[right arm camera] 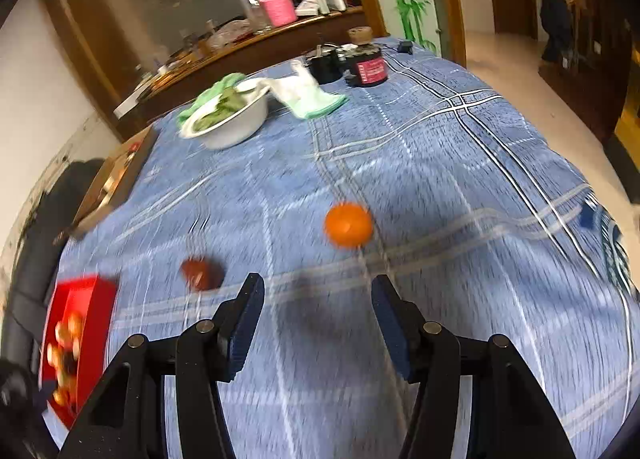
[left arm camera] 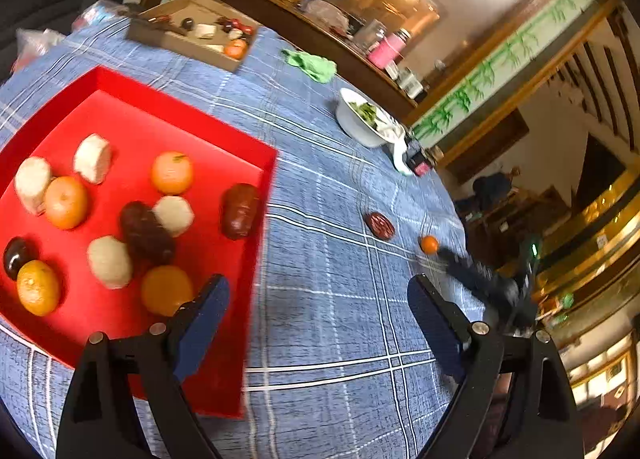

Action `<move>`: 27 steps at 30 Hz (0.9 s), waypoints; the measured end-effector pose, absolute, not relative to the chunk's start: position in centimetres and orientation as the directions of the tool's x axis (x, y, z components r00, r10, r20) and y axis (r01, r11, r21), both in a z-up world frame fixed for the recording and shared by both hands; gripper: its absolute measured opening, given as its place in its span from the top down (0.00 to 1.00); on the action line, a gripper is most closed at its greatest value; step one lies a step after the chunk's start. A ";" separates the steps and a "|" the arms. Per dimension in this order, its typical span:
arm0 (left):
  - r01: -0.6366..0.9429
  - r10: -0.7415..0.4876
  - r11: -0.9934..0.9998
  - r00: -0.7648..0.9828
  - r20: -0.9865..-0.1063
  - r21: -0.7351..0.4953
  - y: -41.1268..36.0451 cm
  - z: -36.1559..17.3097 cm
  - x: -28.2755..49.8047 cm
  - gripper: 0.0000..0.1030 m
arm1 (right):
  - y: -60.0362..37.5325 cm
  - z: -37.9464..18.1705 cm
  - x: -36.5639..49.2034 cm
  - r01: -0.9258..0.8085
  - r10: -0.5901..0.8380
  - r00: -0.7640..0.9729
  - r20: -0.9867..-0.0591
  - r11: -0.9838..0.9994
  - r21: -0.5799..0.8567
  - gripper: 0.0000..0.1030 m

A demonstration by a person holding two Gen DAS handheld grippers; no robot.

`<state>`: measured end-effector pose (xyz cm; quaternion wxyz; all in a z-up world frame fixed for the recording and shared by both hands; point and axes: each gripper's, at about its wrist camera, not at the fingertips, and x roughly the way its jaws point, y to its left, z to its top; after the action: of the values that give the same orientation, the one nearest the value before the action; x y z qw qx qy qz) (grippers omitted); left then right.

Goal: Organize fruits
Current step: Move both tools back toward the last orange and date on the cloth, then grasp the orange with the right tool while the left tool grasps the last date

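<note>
- The left hand-held gripper (left arm camera: 318, 301) is hanging with its jaws spread wide and nothing between them, poised over the blue plaid cloth (left arm camera: 328, 187) that is covering the bench.
- The right hand-held gripper (right arm camera: 318, 301) is likewise gaping open and empty, facing a loose tangerine (right arm camera: 348, 224) that is lying just beyond its fingertips.
- In the left wrist view the right tool is showing as a dark blurred shape at the far right, close to that same tangerine (left arm camera: 429, 244).
- The bench is sitting in a wood-panelled room, with a long wooden counter (right arm camera: 256, 47) crowded with clutter running along its far side and a bamboo painting on the wall.
- A white bowl (right arm camera: 230, 119) of greens is standing on the far part of the bench, with a pale green rag (right arm camera: 310, 97) beside it and a dark jar (right arm camera: 367, 66) with a red label further back.
- A cardboard box (left arm camera: 192, 29) holding small odds and ends is resting at the far left corner.
- A wrinkled dark red date (left arm camera: 379, 225) is lying on the cloth just left of the loose tangerine, apart from it.
- The red tray (left arm camera: 224, 151) is sitting at the near left, under the left tool's left finger.
- Inside the tray are lying four tangerines, several pale chunky pieces, dark red dates and one glossy dark fruit, scattered and partly touching.
- The right wrist view is smeared by motion blur.
</note>
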<state>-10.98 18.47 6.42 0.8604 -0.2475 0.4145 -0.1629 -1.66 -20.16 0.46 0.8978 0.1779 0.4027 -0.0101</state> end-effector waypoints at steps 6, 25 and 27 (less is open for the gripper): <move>0.129 -0.435 0.881 0.595 -0.676 -0.454 14.4 7.3 -10.0 0.16 | -20.6 -0.5 2.2 0.181 0.074 0.662 -0.745 0.950 0.255 0.43; 0.294 -0.258 0.949 0.524 -0.812 -0.113 -0.9 1.9 1.3 0.17 | -21.8 -0.9 2.4 0.108 0.190 0.696 -0.692 0.926 0.363 0.67; 0.301 -0.257 0.948 0.526 -0.810 -0.105 -1.5 1.6 2.1 0.17 | -21.8 -0.6 2.3 0.099 0.203 0.701 -0.683 0.922 0.375 0.67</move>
<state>2.10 -1.51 1.55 0.8733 0.0238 0.4597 -0.1598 2.27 -21.76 -0.61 0.9013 0.1958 0.3853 0.0287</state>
